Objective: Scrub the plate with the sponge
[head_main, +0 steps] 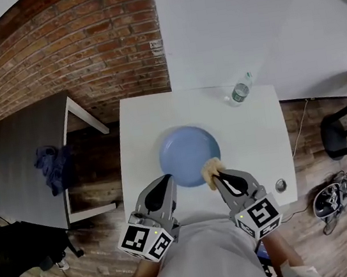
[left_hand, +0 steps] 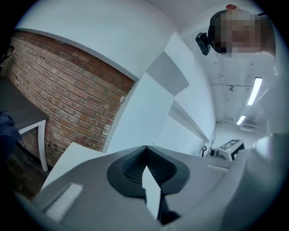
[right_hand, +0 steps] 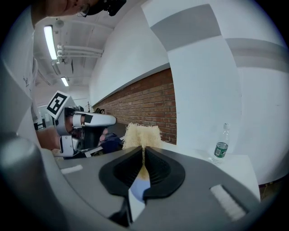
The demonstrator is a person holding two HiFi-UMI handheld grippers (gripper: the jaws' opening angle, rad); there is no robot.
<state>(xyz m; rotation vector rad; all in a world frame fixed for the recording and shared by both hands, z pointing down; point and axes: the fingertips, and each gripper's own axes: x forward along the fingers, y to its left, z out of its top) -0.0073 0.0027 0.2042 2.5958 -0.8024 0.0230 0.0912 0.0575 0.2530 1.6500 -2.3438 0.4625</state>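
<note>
Nearest to me, my left gripper (head_main: 166, 181) is clenched on nothing, its pads meeting with only air between them, and it hangs just off the near-left rim of the plate (head_main: 188, 150). My right gripper (head_main: 222, 176) is clamped on the sponge (head_main: 212, 170), whose frayed pale-yellow edge sticks out past the jaws at the plate's near-right rim. In the right gripper view the sponge looks raised rather than pressed down, so I judge the step to be a pause between grasping and scrubbing. I cannot tell whether it touches the plate at all. The next move calls for tipping the right gripper down until the sponge lies flat on the blue face. The left gripper would have to open if it is to steady the rim. The plate sits on the white table (head_main: 136, 122) and carries nothing that I can see. Beyond the plate, to its far right, a capped water bottle (head_main: 241, 89) stands upright, and I cannot make out how full it is.
</note>
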